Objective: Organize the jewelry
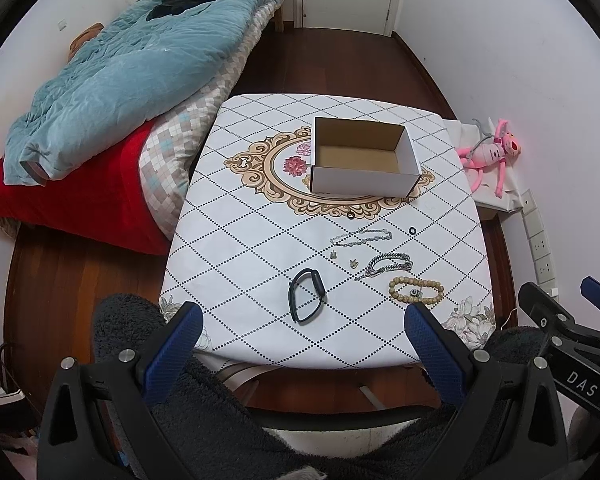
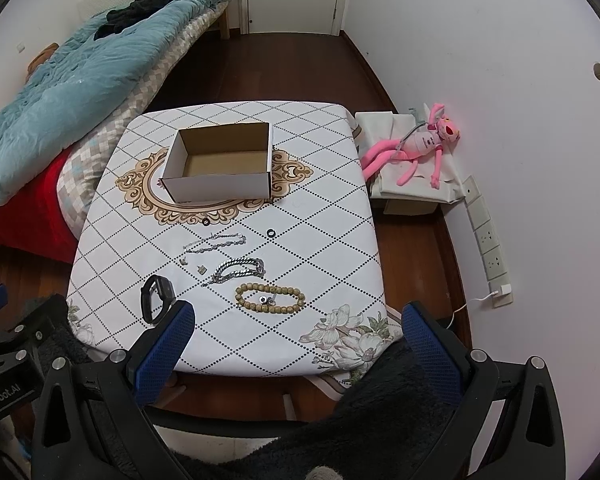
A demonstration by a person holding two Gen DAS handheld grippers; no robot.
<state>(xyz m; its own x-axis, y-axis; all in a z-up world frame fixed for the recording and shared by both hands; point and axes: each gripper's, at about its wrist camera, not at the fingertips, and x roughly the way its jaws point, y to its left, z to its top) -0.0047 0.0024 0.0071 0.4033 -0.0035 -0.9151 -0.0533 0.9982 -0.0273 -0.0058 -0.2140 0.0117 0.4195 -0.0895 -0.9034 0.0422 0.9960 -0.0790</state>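
An open, empty cardboard box [image 1: 362, 156] [image 2: 220, 168] stands mid-table. In front of it lie a thin silver chain [image 1: 360, 237] [image 2: 214, 243], a thick silver chain [image 1: 388, 265] [image 2: 238, 269], a wooden bead bracelet [image 1: 416, 290] [image 2: 270, 298] with a small ring inside, a black watch band [image 1: 306, 295] [image 2: 156, 298], two black rings [image 1: 350, 215] [image 1: 412, 230] and two tiny earrings [image 1: 333, 255] [image 1: 353, 264]. My left gripper [image 1: 302, 326] and right gripper [image 2: 298, 328] are both open and empty, held above the table's near edge.
The table [image 1: 240, 240] has a diamond-pattern cloth. A bed with a teal quilt [image 1: 140, 64] stands to the left. A pink plush toy [image 2: 416, 148] lies on a low box at the right wall, by wall sockets [image 2: 488, 236]. Wooden floor surrounds the table.
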